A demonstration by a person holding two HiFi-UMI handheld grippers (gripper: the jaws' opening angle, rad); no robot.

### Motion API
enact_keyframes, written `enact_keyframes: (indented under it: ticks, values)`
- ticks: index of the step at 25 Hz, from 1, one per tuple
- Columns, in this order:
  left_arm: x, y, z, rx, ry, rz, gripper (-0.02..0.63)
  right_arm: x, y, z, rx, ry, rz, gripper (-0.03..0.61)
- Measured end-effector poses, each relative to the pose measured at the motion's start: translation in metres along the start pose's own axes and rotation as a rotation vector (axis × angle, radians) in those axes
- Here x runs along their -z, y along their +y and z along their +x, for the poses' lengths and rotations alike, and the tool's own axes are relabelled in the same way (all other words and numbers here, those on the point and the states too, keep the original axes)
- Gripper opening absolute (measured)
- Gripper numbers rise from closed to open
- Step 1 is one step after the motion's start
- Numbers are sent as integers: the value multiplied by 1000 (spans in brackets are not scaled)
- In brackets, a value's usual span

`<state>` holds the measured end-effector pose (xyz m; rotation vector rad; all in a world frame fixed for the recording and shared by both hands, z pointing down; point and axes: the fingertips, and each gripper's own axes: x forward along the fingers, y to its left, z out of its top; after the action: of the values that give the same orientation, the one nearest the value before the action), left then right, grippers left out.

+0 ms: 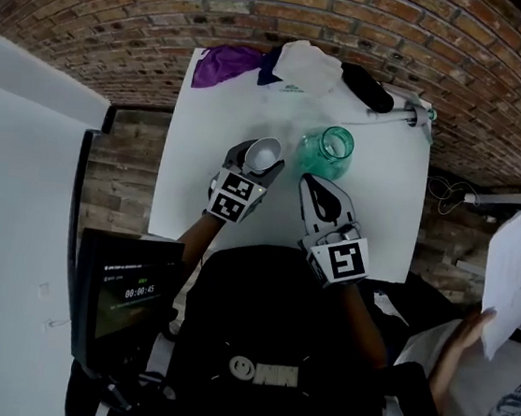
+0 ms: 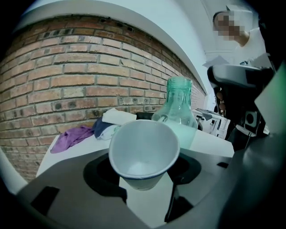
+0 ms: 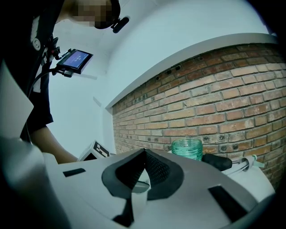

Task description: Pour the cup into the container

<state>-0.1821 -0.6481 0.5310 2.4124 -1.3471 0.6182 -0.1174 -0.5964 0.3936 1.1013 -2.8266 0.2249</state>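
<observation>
The big white rectangular table (image 1: 388, 209) carried all the action, and the green ribbed glass jar (image 1: 328, 151) stood upright near its middle with its mouth open. Just left of the jar was the white paper cup (image 1: 263, 156), mouth up and roughly upright. It was near the jar but clear of it, and its rim was not over the jar's mouth. The left gripper (image 2: 144, 170) had the cup clamped between its jaws, low on the wall. On the near side of the jar, the right gripper (image 3: 144, 154) hung with its jaws pinched together on nothing.

Inside the cup only a pale bare bottom showed, so it looked empty, though the wide-angle view made that hard to swear to. By that reading the pour was done. What was left was small: set the cup down beside the jar and let go.
</observation>
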Motion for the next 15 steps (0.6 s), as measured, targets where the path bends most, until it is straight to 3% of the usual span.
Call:
enact_keyframes:
  ticks: [15]
  values:
    - [52, 3, 14, -13, 21, 3, 282, 13, -2, -1, 0, 40, -2, 0]
